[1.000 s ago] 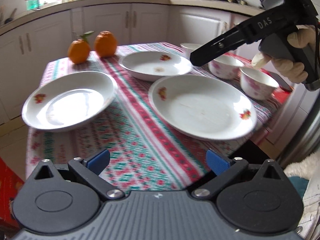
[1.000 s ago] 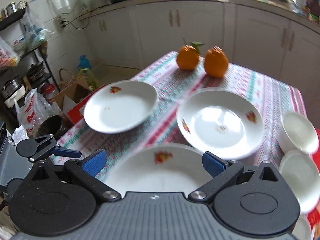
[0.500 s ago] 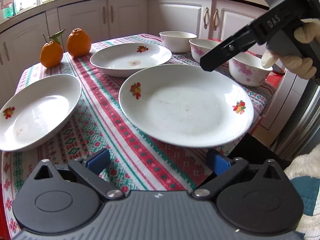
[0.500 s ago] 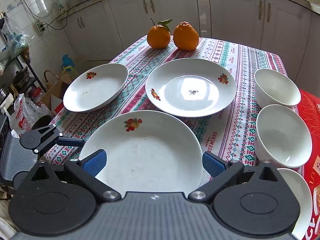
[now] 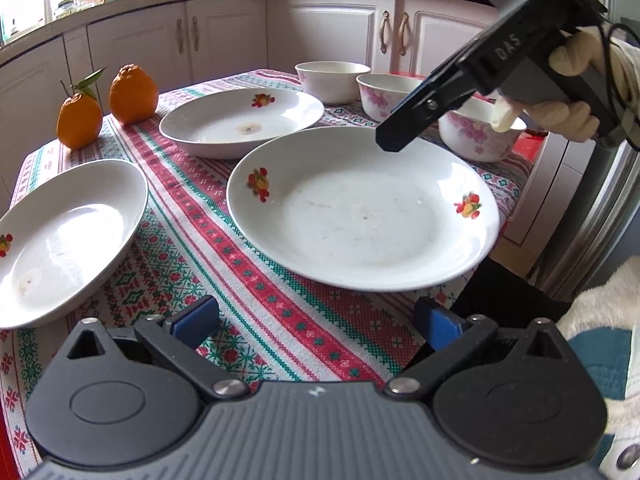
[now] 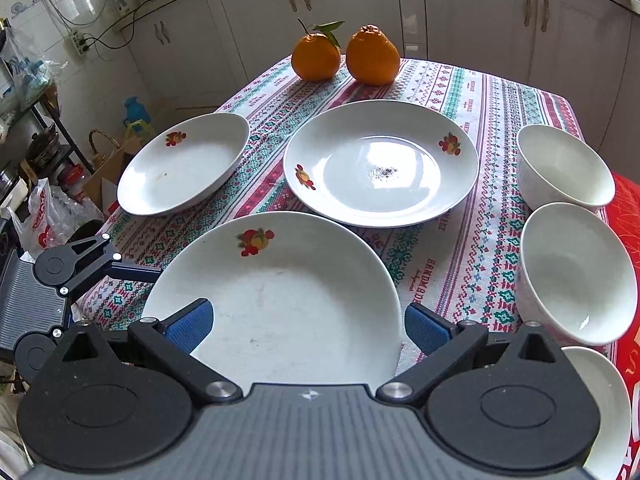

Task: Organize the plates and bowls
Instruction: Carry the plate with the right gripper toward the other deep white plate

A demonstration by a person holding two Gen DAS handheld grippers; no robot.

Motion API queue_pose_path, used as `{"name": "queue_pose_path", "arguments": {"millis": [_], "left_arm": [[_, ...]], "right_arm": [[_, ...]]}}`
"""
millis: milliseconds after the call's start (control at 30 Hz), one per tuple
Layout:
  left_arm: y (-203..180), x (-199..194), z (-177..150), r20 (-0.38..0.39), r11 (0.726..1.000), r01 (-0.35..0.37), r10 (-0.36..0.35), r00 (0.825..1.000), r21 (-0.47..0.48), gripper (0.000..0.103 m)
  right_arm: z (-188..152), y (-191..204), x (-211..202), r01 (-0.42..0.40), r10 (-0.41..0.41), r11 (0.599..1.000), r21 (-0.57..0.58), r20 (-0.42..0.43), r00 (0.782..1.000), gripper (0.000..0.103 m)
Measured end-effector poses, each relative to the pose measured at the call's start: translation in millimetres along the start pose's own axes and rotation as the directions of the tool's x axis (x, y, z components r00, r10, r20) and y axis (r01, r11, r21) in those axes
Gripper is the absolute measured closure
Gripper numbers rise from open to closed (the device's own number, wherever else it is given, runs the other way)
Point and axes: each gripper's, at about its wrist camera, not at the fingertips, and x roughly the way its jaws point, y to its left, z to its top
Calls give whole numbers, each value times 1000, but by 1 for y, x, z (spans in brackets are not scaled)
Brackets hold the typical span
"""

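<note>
Three white plates with fruit prints lie on the patterned tablecloth. The near plate [image 5: 360, 212] [image 6: 280, 300] is the closest, a second plate [image 5: 240, 122] [image 6: 380, 164] lies behind it, and a third plate [image 5: 60, 236] [image 6: 184, 164] sits at the left. Three white bowls [image 5: 332, 80] [image 6: 564, 168] stand in a row on the right, with the middle bowl [image 6: 576, 272] nearest. My left gripper [image 5: 316, 320] is open and empty at the table's front edge. My right gripper [image 6: 306, 326] is open and empty, hovering over the near plate's right rim; it also shows in the left wrist view [image 5: 400, 136].
Two oranges [image 5: 104, 108] [image 6: 344, 56] sit at the far end of the table. White cabinets [image 6: 360, 4] line the wall behind. Bags and a basket [image 6: 100, 148] crowd the floor left of the table. A red cloth [image 6: 628, 208] covers the right edge.
Both grippers have shifted a little closer to the near plate. The right gripper has dropped lower over its rim. Plates and bowls have not moved.
</note>
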Motion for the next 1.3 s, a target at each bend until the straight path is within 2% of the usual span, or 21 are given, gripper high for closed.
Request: {"name": "queue_pose_path", "arguments": {"millis": [100,200,300,400,700,800,933,1033,1167,1300], "left_arm": [[-2,-1,0,-5,1000,-3,3,1000,6,1],[-3,-4,1,20,999,45,-45,999,5,1],[-6,-4,4,27,998,50,-51,998,35,1],[-5,-1,6,23,997,69,-70,997,25,1],[-10,1,9,43,993,118,-118,992,19,9],[-10,1,10,47,993,121,-122,991,15,9],[-9,2,10,49,992,126,-126,991,11,9],[-10,3,10,47,992,122,-123,991,17,9],[-10,5,10,41,992,123,-124,991,16,15],[-9,6,10,34,992,122,-123,992,17,15]], "right_arm": [[1,-3,3,3,-3,1000,-3,-13,1000,0],[2,-6,6,0,0,1000,-4,-26,1000,0],[5,-8,9,-10,9,1000,-12,-44,999,0],[6,-12,13,-23,22,1000,-14,-64,998,0],[7,-19,23,-75,74,997,1,-99,992,0],[9,-20,26,-85,84,996,-10,-110,990,3],[10,-25,31,-107,106,994,-1,-128,986,15],[10,-26,34,-107,105,994,-5,-142,984,20],[12,-29,36,-128,126,992,1,-150,981,21],[14,-33,39,-151,152,988,19,-159,976,22]]}}
